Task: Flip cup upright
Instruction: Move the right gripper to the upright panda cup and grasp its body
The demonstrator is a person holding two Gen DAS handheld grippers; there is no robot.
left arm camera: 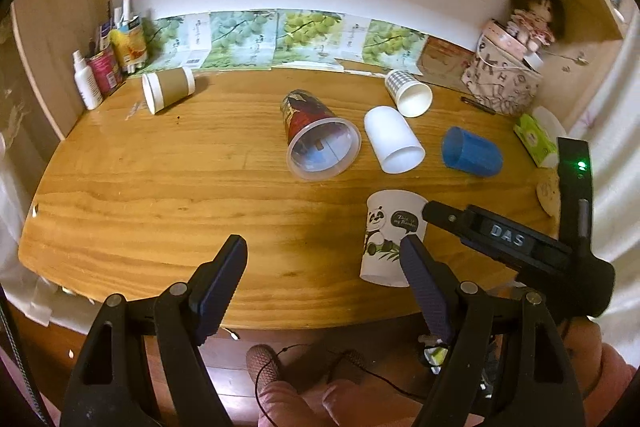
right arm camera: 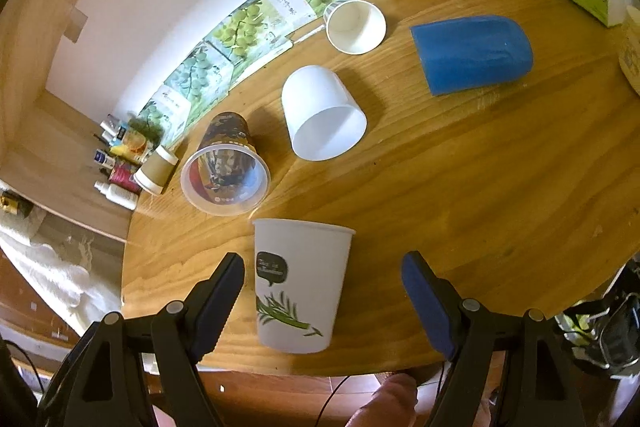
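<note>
Panda paper cup [right arm camera: 304,267] stands upright, mouth up, near the front edge of the table [left arm camera: 160,207], so that one looks done. The rest lie on their sides further back:

- clear plastic cup w/ a printed label [left arm camera: 320,135] in the middle, mouth toward us
- plain white cup [left arm camera: 394,141] just beside it
- blue ribbed cup [left arm camera: 472,153] to the right
- checked paper cup [left arm camera: 408,93] behind those
- brown-sleeved paper cup [left arm camera: 168,89] well apart, at the far left by the bottles

Right tool [right arm camera: 324,263] is released. Its jaws are spread w/ the panda cup in the gap, and the pads don't press on it. Left tool [left arm camera: 322,247] is also released, w/ nothing in it and only bare table between its jaws.

Handling, as I'd judge it:

- All are light, thin-walled and empty, so they'll roll or skid if nudged on the smooth wood.
- Paper ones will dent if squeezed hard near the open rim. The clear plastic one is prob. slick and springy.
- Best hold is across the body about mid-height, or toward the stiffer closed base, w/ pads on opposite sides. Close gently, lift, and rotate mouth-up.
- Blue one looks the stiffest, and its ribs should give grip.
- White and clear cups nearly touch, so approach w/ care or one will knock the other.
</note>
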